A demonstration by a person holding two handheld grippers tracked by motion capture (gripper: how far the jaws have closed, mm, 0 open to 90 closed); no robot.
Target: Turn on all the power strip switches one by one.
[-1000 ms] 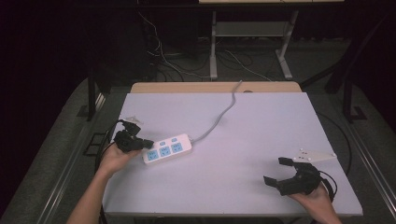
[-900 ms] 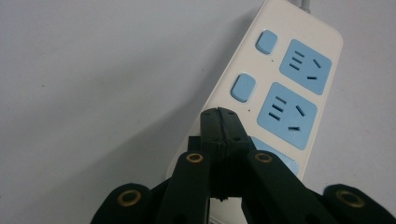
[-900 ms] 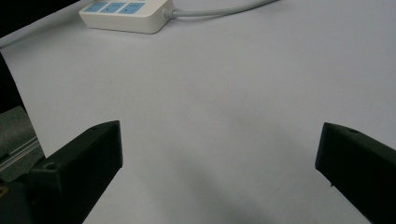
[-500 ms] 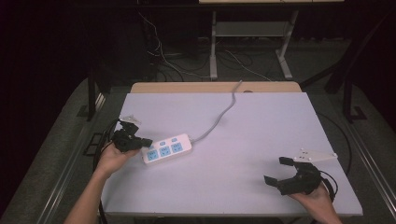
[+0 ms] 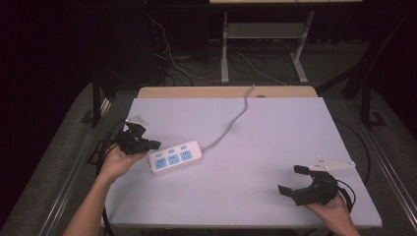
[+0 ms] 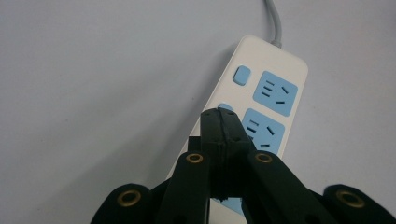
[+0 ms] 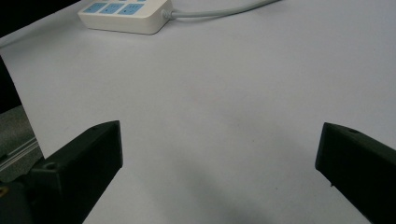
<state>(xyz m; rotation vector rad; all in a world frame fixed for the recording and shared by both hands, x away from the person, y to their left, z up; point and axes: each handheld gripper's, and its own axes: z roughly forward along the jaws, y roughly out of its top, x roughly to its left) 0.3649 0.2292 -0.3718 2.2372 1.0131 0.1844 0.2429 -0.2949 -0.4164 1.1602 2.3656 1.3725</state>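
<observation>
Here the left gripper (image 6: 223, 122), jaws pressed together on nothing, hovers over the near end of the power strip (image 5: 175, 157), tips apparently above a switch button (image 6: 225, 107); contact unclear. The strip's long axis runs away from it toward the cord (image 5: 231, 125). The right gripper (image 5: 295, 181) rests wide open, well apart.

A white power strip (image 5: 175, 157) lies flat on the table, face up, toward the left side and angled slightly, its far end a little higher in the high view. Three blue socket panels run along its top, each with a small blue button beside it. Its grey cord (image 5: 231, 124) leaves the right end and curves away toward the table's back edge.
</observation>
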